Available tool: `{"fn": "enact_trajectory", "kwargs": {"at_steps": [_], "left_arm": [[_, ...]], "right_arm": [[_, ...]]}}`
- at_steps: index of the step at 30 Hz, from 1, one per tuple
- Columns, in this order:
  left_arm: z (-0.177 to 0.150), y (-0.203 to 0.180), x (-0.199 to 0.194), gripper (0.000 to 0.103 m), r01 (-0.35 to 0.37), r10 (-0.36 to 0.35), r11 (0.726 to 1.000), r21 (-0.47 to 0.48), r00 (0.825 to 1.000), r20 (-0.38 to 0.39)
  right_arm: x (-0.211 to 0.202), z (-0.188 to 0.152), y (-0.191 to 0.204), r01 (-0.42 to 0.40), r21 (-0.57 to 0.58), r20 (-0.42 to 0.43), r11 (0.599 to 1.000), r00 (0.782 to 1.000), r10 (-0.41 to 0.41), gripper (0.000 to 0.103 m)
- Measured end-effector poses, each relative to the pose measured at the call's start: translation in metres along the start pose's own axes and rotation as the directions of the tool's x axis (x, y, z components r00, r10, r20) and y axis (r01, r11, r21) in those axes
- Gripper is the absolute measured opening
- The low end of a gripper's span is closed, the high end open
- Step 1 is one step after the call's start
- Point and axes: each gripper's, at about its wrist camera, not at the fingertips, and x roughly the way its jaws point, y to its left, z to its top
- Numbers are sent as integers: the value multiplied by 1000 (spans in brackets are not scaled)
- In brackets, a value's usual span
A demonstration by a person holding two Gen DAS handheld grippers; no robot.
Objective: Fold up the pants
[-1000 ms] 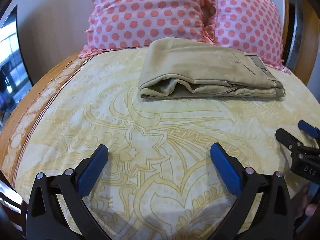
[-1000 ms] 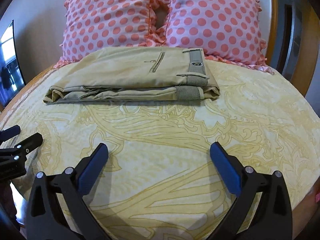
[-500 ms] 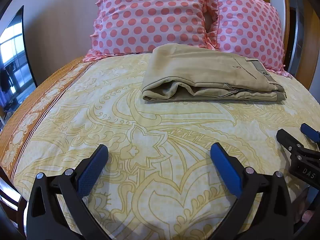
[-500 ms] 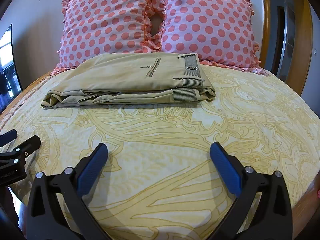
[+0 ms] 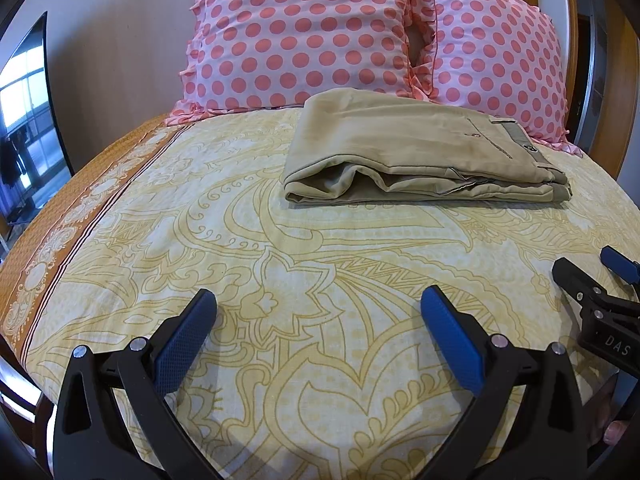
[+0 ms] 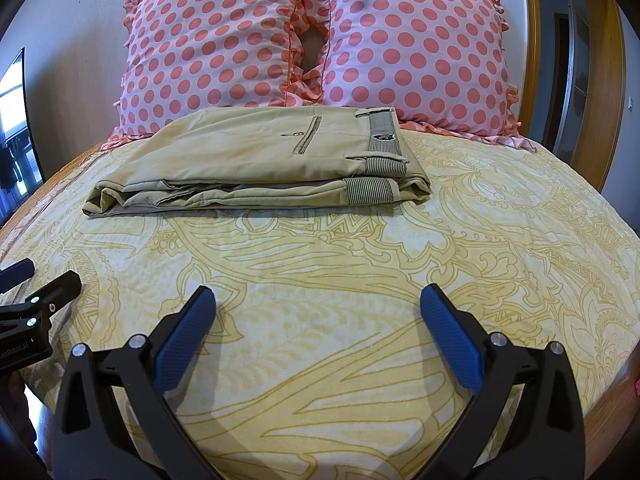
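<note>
Khaki pants (image 5: 404, 156) lie folded in a flat stack at the far side of the bed, in front of the pillows; they also show in the right wrist view (image 6: 260, 164), waistband at the right. My left gripper (image 5: 318, 306) is open and empty, low over the near part of the bed, well short of the pants. My right gripper (image 6: 318, 304) is open and empty, likewise near the front edge. The right gripper also shows at the right edge of the left wrist view (image 5: 588, 276), and the left gripper at the left edge of the right wrist view (image 6: 40, 280).
The bed has a yellow patterned sheet (image 5: 280, 280) with an orange border strip (image 5: 52, 248) at the left. Two pink polka-dot pillows (image 6: 224, 44) (image 6: 416, 52) lean at the head. A wooden headboard (image 6: 536, 40) and a door frame stand behind. A dark screen (image 5: 28, 120) is at the far left.
Both grippers have pulled back and tilted up a little, so the pants and pillows sit lower in view. Both stay open. The pants have not moved.
</note>
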Motion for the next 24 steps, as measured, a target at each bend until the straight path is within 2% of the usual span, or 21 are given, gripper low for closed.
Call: {"fn": "enact_trajectory", "kwargs": {"at_steps": [24], "left_arm": [[1, -1, 0, 102, 0, 0, 1000, 0, 1000, -4]], "right_arm": [[0, 0, 0, 1, 1, 1, 1000, 1000, -1, 101]]}}
